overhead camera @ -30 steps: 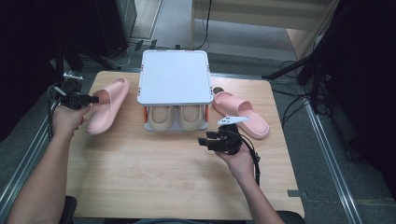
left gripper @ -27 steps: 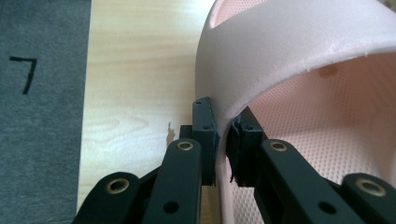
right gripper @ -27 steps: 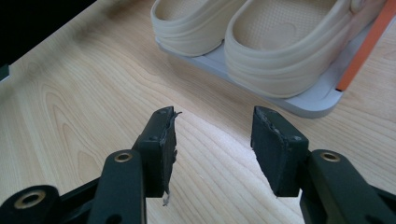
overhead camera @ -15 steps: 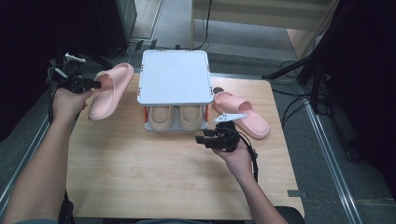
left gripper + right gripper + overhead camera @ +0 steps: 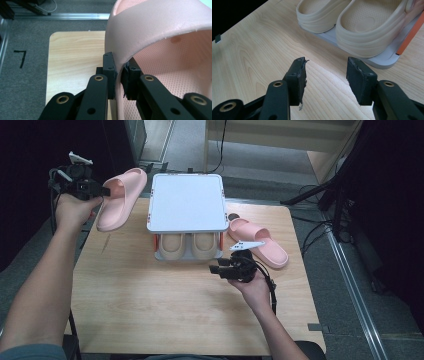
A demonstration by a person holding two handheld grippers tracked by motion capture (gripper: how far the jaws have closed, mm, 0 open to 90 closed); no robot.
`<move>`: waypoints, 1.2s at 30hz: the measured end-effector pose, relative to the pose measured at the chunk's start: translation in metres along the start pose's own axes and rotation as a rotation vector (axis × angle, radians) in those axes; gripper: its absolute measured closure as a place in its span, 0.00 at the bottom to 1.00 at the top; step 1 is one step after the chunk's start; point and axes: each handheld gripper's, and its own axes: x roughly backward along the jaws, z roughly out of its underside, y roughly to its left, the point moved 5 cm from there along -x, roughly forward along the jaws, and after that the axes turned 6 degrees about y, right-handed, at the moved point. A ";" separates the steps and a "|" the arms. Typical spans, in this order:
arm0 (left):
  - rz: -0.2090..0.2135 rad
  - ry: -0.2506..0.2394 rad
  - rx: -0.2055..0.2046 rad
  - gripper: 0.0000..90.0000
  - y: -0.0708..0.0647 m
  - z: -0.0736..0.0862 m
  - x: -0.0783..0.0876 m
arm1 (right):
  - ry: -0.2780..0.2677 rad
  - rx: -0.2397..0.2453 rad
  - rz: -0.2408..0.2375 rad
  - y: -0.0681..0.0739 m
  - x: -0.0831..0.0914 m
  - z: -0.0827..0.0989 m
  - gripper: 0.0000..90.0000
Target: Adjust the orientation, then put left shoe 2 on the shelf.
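A pink slipper (image 5: 122, 197) hangs in the air above the table's far left corner, with my left gripper (image 5: 102, 192) shut on its strap. In the left gripper view the two pads pinch the edge of the pink strap (image 5: 150, 27), and my left gripper (image 5: 120, 75) sits well above the wood. The second pink slipper (image 5: 260, 242) lies on the table right of a small two-level rack (image 5: 186, 202). Two beige slippers (image 5: 189, 245) sit on the rack's lower shelf. My right gripper (image 5: 216, 269) hovers in front of the rack, open and holding nothing (image 5: 325, 75).
The rack's white top shelf (image 5: 186, 200) is bare. The wooden table (image 5: 150, 310) has wide free room in front. Grey floor with metal rails (image 5: 350, 285) runs along both sides, and cables lie at the far right.
My left gripper has risen with the pink slipper, lifting it off the table and a little farther away. The right gripper has stayed in place.
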 end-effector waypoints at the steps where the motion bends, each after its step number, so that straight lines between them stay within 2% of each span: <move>1: -0.004 0.001 -0.008 0.91 -0.003 -0.003 0.002 | 0.000 0.000 -0.001 0.000 0.000 0.000 0.56; 6: 0.004 -0.009 -0.027 0.91 -0.017 -0.016 0.008 | 0.000 0.003 -0.003 0.000 0.001 0.000 0.57; 13: 0.018 -0.008 -0.040 0.91 -0.035 -0.025 0.008 | 0.001 0.000 -0.004 -0.001 0.002 0.000 0.56; 20: 0.021 0.000 -0.061 0.91 -0.055 -0.033 0.001 | 0.001 0.003 -0.004 -0.001 0.002 0.000 0.56; 22: 0.021 0.007 -0.078 0.91 -0.060 -0.035 -0.001 | 0.005 0.003 -0.004 -0.001 0.002 0.000 0.56; 28: 0.030 0.013 -0.104 0.90 -0.082 -0.041 -0.012 | 0.002 0.005 -0.007 -0.001 0.002 0.000 0.56; 36: 0.028 0.018 -0.119 0.90 -0.102 -0.045 -0.026 | -0.001 0.006 -0.006 -0.002 0.004 0.000 0.56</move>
